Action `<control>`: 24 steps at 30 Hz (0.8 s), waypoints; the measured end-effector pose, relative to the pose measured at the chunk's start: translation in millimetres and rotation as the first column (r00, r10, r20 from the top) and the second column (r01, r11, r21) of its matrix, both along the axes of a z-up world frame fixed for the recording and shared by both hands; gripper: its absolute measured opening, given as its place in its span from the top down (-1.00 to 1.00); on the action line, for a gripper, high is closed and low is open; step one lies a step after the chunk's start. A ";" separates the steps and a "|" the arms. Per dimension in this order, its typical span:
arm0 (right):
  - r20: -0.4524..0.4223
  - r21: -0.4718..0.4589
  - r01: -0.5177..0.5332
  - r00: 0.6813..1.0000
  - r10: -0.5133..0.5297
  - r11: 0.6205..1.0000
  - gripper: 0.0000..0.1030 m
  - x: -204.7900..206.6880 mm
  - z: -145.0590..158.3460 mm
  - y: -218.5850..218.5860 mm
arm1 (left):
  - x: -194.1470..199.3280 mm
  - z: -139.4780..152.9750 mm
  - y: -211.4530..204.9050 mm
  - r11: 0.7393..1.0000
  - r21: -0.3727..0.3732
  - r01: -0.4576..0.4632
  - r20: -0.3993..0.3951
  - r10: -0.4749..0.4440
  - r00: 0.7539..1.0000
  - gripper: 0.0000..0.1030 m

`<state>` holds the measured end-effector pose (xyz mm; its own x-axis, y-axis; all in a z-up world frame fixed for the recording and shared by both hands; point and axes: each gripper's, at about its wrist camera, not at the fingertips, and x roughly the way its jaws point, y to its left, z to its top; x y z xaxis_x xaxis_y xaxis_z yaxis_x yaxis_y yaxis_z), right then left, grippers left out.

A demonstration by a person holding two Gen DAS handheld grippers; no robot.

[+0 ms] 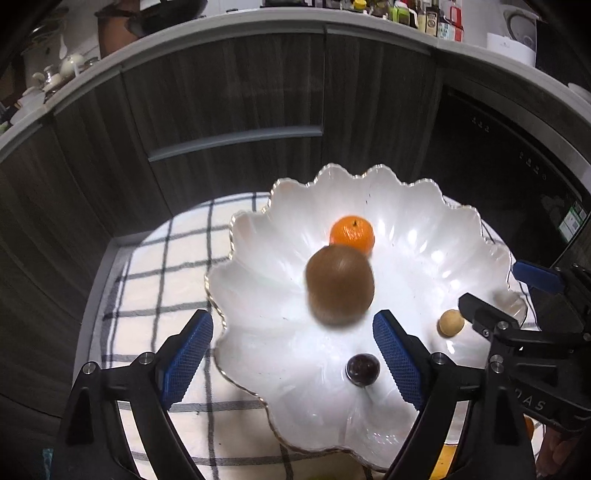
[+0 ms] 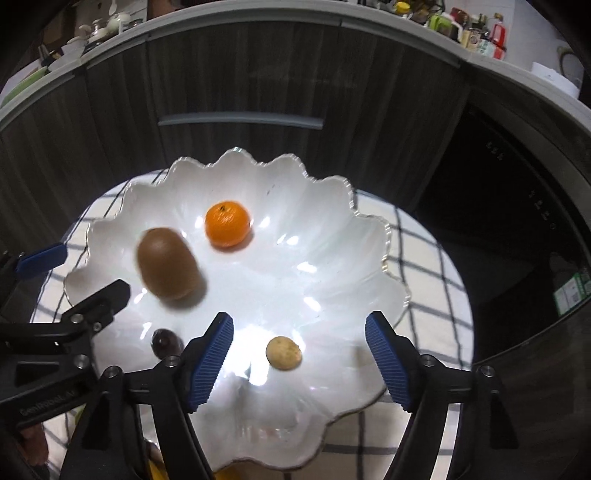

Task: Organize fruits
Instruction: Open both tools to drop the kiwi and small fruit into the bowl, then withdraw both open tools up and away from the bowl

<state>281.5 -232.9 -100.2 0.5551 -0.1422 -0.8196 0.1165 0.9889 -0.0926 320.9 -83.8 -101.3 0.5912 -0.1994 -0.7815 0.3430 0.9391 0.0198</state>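
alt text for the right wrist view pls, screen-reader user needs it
A white scalloped bowl on a checked cloth holds an orange, a blurred brown kiwi, a dark grape and a small tan fruit. The right gripper stands open around the tan fruit, not touching it; the left gripper enters at the left edge.

Checked cloth (image 1: 155,258) under the dish, dark wood-grain cabinets (image 2: 240,74) behind, cluttered counter (image 1: 424,18) with bottles above.

Overhead glare on white bowl (image 2: 110,229), motion-blurred kiwi (image 1: 340,286), dim fisheye-warped cabinet bkgd
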 end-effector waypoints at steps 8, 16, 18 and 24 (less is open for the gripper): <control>0.077 -0.039 0.016 0.997 -0.013 0.999 -0.52 -15.0 37.1 -1.0 | -21.8 36.5 5.6 0.999 0.014 -0.032 0.112 0.030 0.993 -0.94; 0.164 -0.094 0.041 0.986 -0.025 0.995 -0.63 -48.2 75.7 2.8 | -50.3 66.9 12.8 0.998 0.009 -0.058 0.175 0.056 0.983 -0.99; 0.180 -0.102 0.043 0.983 -0.025 0.994 -0.63 -56.6 84.5 3.2 | -58.7 73.2 13.1 0.998 0.008 -0.055 0.186 0.053 0.981 -0.99; 0.225 -0.101 0.064 0.974 -0.040 0.993 -0.63 -84.8 104.0 0.7 | -86.3 89.5 16.7 0.997 0.007 -0.081 0.229 0.077 0.970 -0.99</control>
